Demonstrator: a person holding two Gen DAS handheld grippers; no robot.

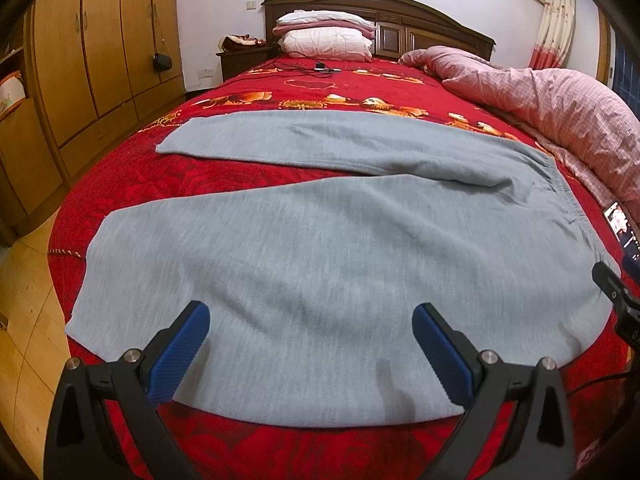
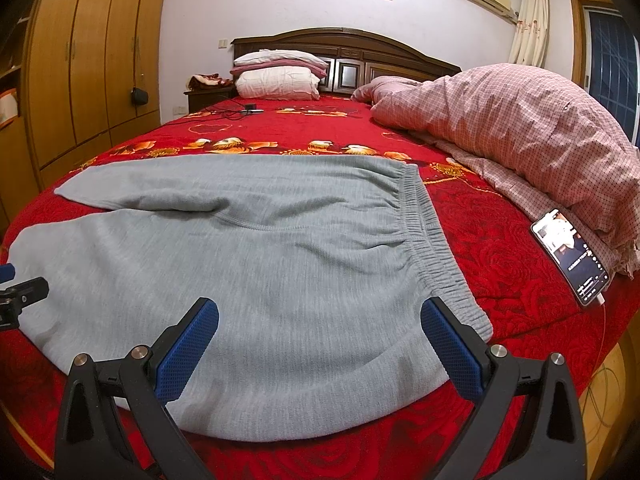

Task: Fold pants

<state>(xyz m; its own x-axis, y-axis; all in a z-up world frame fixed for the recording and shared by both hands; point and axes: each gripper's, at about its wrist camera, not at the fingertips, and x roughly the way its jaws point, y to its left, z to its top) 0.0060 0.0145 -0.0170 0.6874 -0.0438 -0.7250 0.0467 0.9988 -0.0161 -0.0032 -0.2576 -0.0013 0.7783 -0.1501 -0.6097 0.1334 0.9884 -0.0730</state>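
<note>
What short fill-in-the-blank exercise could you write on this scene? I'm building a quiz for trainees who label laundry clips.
1. The grey pants lie spread on a bedspread whose main colour is ____.
2. Both the left gripper and the right gripper have their jaws ____.
3. The phone beside the checked quilt has its screen ____.
4. The pants' elastic waistband lies nearer the ____ gripper.

Missing words: red; open; lit; right
</note>
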